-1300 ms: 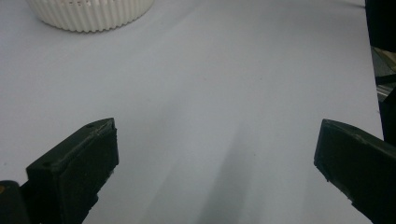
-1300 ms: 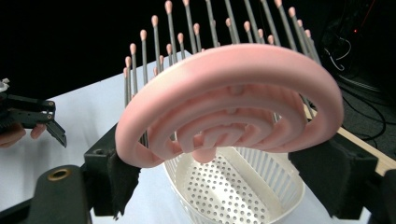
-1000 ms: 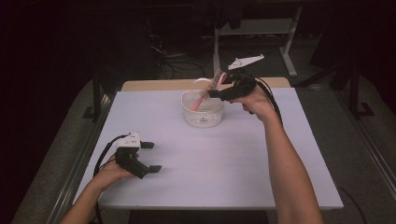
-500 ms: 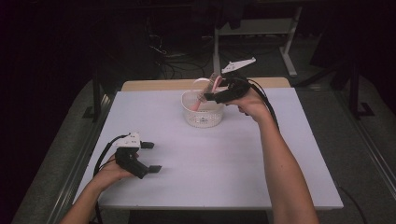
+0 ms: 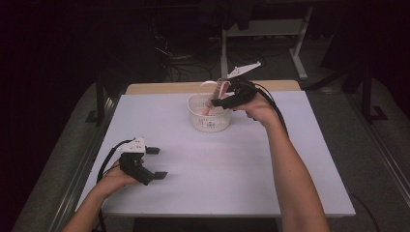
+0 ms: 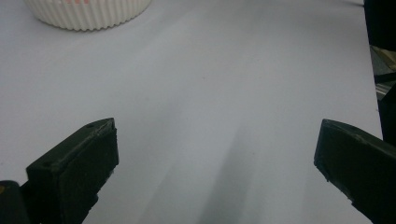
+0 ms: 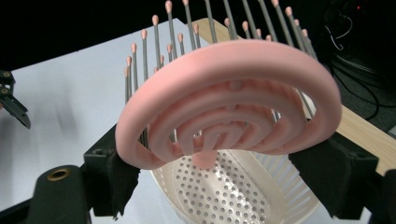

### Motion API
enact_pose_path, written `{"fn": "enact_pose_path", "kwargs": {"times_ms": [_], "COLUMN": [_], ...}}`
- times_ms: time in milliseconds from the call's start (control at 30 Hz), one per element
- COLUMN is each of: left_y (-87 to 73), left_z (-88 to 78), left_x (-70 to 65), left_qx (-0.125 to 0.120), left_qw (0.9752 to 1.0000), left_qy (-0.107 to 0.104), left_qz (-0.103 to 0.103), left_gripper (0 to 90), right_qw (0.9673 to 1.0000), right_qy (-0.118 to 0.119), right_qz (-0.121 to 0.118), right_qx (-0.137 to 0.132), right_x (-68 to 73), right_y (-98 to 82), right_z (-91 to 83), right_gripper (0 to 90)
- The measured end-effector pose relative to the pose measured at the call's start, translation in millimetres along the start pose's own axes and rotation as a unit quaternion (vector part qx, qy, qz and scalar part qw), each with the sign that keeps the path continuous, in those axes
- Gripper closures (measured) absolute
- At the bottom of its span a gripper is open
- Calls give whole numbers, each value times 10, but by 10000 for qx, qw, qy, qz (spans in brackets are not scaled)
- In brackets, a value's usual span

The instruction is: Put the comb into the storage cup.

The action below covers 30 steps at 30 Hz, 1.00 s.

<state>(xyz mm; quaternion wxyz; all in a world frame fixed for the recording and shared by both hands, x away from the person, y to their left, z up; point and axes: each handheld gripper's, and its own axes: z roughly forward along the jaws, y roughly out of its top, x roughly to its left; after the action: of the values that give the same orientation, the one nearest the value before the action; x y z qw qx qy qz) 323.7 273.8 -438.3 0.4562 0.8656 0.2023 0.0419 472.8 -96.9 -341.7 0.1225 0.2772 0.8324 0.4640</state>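
Observation:
My right gripper [image 5: 220, 99] is shut on a pink hairbrush [image 5: 216, 96] and holds it over a white perforated basket [image 5: 210, 123] at the table's far middle. In the right gripper view the jaws of the right gripper [image 7: 222, 172] clamp the rounded pink brush head [image 7: 229, 93] by its sides. Its grey bristles point away and the basket [image 7: 233, 196] lies just beneath. From above, the brush's lower end reaches down inside the basket. My left gripper [image 5: 158, 163] rests open on the white tabletop [image 5: 241, 164] at the front left. The left gripper [image 6: 217, 154] has nothing between its jaws.
The basket's ribbed wall [image 6: 88, 14] shows far ahead of the left gripper. A wooden strip [image 5: 164, 88] runs along the table's far edge. Dark floor, cables and a table frame [image 5: 295, 53] lie beyond. The left gripper [image 7: 14, 102] appears small at the left.
My right gripper has shifted slightly left with the brush, staying over the basket. The left gripper has not moved.

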Motion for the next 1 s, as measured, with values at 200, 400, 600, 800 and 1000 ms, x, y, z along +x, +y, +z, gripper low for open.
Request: {"fn": "enact_pose_path", "kwargs": {"times_ms": [200, 400, 600, 800, 1000], "left_y": [0, 1, -1, 1, 0], "left_z": [5, 3, -1, 0, -8], "left_x": [1, 2, 1, 2, 12], "left_qx": [7, 7, 17, 10, -22], "left_qw": [10000, 10000, 10000, 10000, 10000], "left_qy": [-7, -8, -8, -7, -6], "left_qz": [18, 15, 3, -5, -34], "left_gripper": [0, 0, 0, 0, 0], "right_qw": [10000, 10000, 9999, 9995, 9993], "right_qy": [-15, -10, -56, -277, -292], "right_qz": [15, -22, 41, 125, 188], "right_qx": [0, -3, -73, -84, -152], "right_x": [-10, -4, -5, -52, -73], "right_y": [-34, -32, -16, -55, -63], "right_z": [10, 5, -72, -179, -325], "right_gripper": [182, 170, 121, 75, 72]}}
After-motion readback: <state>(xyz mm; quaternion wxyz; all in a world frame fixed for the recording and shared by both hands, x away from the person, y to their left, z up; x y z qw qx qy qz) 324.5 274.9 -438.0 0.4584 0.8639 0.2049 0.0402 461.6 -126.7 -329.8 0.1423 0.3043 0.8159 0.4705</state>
